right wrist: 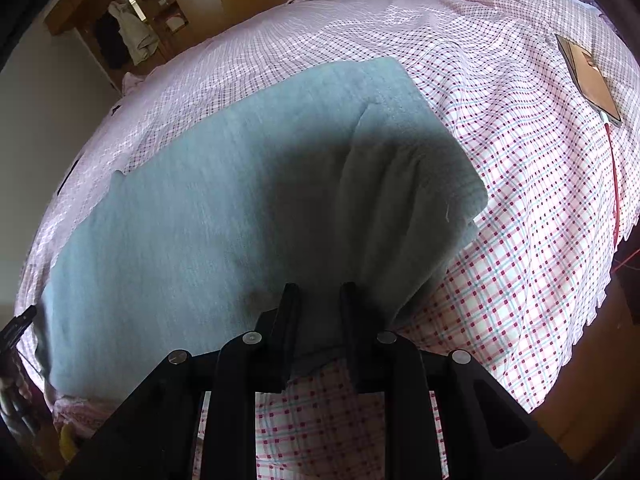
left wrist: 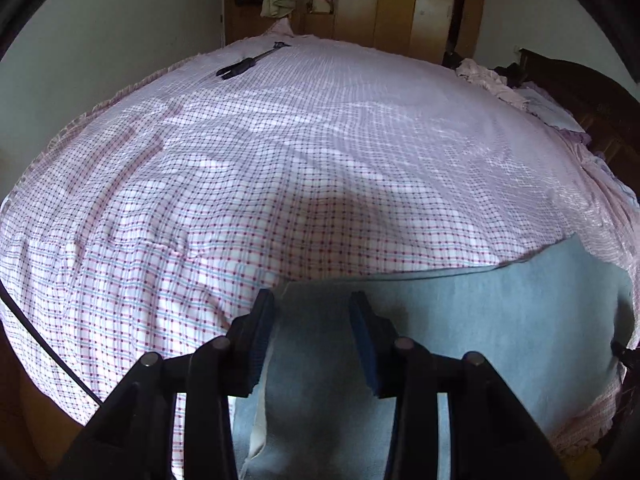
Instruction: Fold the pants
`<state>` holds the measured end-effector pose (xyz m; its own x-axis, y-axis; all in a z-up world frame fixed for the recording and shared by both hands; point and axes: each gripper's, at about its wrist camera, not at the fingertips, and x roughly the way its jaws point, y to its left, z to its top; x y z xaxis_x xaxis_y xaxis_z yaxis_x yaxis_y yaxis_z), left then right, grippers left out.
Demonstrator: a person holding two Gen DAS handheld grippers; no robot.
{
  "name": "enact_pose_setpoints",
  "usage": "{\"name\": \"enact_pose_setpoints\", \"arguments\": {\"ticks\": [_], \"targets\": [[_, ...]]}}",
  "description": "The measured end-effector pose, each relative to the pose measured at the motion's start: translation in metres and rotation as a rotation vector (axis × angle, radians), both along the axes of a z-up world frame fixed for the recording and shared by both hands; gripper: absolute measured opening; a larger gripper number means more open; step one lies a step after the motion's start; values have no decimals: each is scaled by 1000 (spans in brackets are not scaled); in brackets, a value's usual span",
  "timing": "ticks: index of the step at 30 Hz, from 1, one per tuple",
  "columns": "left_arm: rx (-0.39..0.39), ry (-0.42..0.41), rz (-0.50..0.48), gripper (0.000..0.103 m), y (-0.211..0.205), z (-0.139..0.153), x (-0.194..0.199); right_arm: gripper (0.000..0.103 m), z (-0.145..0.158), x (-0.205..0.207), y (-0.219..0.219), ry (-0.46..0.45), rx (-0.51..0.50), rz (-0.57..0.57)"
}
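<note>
You're partway in: the light blue pants (right wrist: 224,200) are lying on the checked bedsheet (right wrist: 500,200) as one long doubled strip, so crosswise folds are probably remaining. Your left claw (left wrist: 312,340) is hovering open over one end. Your right claw (right wrist: 320,320) is pinching the near edge, though actual contact is hard to confirm. Fabric is looking soft, lightly creased.

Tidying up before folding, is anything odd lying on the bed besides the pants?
Yes: a phone with a red cable lies near the bed's edge, and a black tool sits at the far side.
</note>
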<state>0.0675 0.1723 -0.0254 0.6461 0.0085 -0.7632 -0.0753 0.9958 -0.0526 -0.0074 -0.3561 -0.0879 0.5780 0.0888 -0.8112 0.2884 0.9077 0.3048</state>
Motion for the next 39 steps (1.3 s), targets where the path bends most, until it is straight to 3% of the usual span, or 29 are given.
{"name": "enact_pose_setpoints", "arguments": {"ticks": [4,6,7,10,13,17,20,24,27,29,35,39], "targets": [[-13,3,1,35,-1,-2,4,14,-1,-1,-2,-8,8,0],[-16,8,14,23,1,-4,5,14,-1,-1,-2,-8,10,1],[-20,9,20,9,2,-5,4,14,-1,-1,-2,-7,9,0],[-30,-18,25,7,4,0,0,14,0,-1,-1,-2,-3,3],[35,-38,60,6,7,3,-3,14,0,0,-1,0,-8,4],[-14,15,75,6,23,-13,4,14,0,3,1,7,-14,9],[4,17,68,8,23,-17,6,14,3,6,3,21,-22,17],[46,11,72,13,19,-9,3,14,14,8,0,42,-11,5],[51,14,65,14,16,-1,-4,14,33,9,1,6,-16,1],[27,20,41,23,12,7,-10,14,48,14,5,-34,-25,17],[-50,31,-27,32,-11,18,-18,14,64,56,15,-75,-48,78],[22,57,-17,37,-21,5,-9,14,46,91,13,-9,-92,25]]}}
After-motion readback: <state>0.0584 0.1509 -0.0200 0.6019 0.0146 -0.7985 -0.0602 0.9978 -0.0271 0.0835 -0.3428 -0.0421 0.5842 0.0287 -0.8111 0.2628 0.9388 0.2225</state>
